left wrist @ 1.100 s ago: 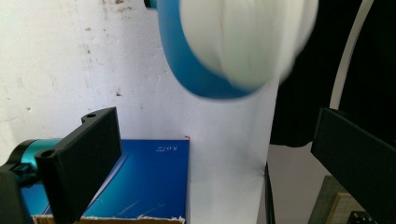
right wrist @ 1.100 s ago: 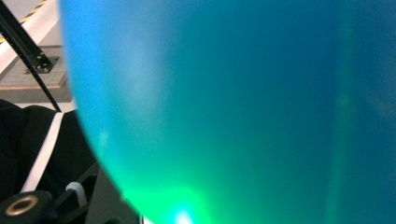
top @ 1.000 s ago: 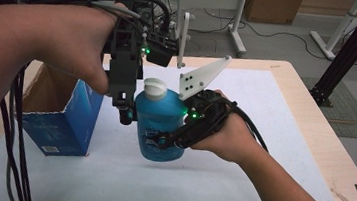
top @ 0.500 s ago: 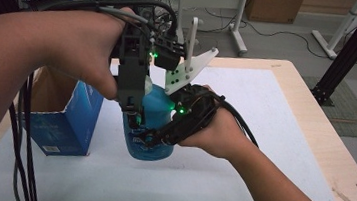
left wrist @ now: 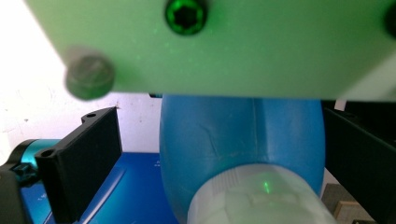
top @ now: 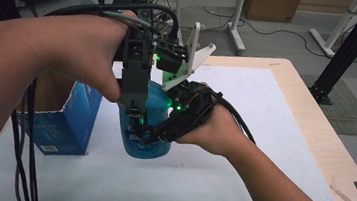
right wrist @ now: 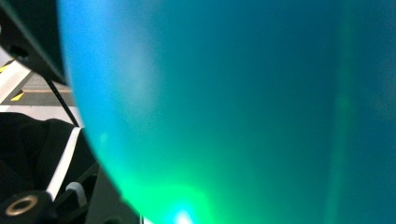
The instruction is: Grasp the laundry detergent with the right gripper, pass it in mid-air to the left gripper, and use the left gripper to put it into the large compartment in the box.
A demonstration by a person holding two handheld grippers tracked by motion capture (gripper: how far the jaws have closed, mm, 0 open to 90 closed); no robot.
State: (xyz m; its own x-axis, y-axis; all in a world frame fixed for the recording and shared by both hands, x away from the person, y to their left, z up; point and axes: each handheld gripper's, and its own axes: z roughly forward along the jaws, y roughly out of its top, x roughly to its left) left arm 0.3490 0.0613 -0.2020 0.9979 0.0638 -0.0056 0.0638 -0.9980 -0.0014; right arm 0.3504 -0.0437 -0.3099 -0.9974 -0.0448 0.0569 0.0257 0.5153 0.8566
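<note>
Blue bottle (top: 148, 127), upright on the white mat (top: 275, 120) beside the blue box (top: 71, 119): your right gripper (top: 150, 135) clamps its body, your left gripper (top: 135, 113) straddles its cap (left wrist: 257, 200), jaws apart.

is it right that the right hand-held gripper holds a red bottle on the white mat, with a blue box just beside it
Not quite: the bottle is blue, not red, as the high view shows. The rest stands: the right hand-held gripper holds it on the white mat, with the blue box just beside it.
</note>
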